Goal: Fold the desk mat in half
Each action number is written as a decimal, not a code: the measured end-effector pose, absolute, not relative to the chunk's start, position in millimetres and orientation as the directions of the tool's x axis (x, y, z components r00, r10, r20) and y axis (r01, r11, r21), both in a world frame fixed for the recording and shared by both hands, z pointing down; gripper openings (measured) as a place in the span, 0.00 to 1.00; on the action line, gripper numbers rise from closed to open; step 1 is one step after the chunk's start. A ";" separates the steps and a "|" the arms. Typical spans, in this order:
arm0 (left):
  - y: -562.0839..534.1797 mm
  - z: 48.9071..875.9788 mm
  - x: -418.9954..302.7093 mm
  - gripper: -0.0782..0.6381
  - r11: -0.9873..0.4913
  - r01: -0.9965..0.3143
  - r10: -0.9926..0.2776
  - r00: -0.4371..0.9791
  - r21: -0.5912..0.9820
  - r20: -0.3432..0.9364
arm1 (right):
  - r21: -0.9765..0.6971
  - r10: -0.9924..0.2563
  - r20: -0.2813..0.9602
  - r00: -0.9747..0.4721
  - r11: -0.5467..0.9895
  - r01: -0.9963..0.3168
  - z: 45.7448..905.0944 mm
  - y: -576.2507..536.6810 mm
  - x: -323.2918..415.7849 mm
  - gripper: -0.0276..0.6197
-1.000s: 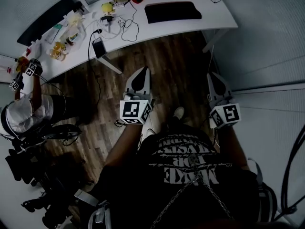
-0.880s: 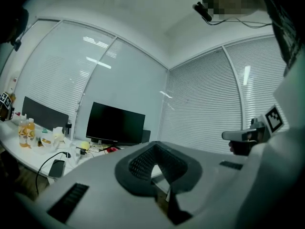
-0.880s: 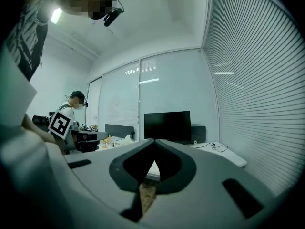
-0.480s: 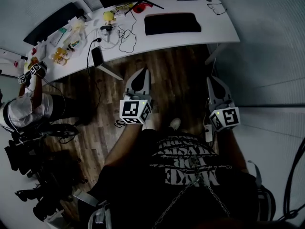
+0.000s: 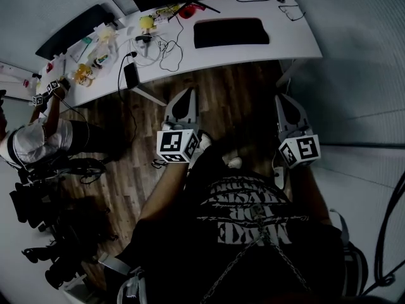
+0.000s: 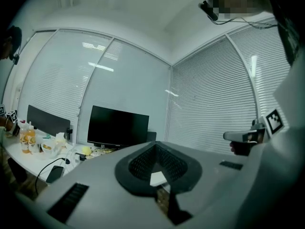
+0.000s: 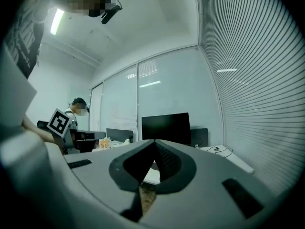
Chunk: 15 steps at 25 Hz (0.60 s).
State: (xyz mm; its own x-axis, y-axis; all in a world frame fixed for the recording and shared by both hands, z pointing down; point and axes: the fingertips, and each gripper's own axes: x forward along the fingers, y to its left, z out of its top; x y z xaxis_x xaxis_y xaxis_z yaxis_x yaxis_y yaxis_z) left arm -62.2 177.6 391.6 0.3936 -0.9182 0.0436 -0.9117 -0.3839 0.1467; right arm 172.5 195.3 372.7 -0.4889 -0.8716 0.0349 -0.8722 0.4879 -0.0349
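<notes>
In front of the white desk [image 5: 253, 52], the left gripper [image 5: 188, 92] and the right gripper [image 5: 281, 98] point level toward it, jaws closed and empty. The black desk mat [image 5: 231, 32] lies flat on it.

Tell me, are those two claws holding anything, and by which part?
Nothing is held. The left gripper and right gripper are both shut and empty, short of the desk mat on the desk.

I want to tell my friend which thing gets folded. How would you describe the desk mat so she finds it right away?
Find the long white desk across the top of the head view. On its right half, away from the tangle of cables, lies the desk mat. It is the one wide, flat black rectangle on that half, far bigger than the small clutter beside it.
</notes>
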 end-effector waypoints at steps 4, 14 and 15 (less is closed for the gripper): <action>158.8 406.5 -62.5 0.12 -0.405 -0.894 -0.905 0.422 0.190 0.057 | -0.049 -0.875 0.063 -0.479 0.477 -0.878 388.3 179.3 169.5 0.03; 82.3 443.6 -74.9 0.12 -0.442 -0.864 -0.876 0.474 0.241 0.091 | -0.101 -0.870 0.072 -0.488 0.480 -0.871 399.0 112.5 139.4 0.03; 70.6 444.0 -76.8 0.12 -0.448 -0.861 -0.873 0.479 0.238 0.090 | -0.104 -0.872 0.078 -0.484 0.476 -0.874 401.8 102.3 136.5 0.03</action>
State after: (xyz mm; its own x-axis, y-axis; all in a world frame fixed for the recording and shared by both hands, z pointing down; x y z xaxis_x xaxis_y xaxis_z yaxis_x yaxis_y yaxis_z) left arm -76.8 70.6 444.0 0.4795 -0.8729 0.0901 -0.8614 -0.4485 0.2385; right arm 136.5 102.3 401.8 -0.4838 -0.8717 0.0784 -0.8736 0.4755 -0.1035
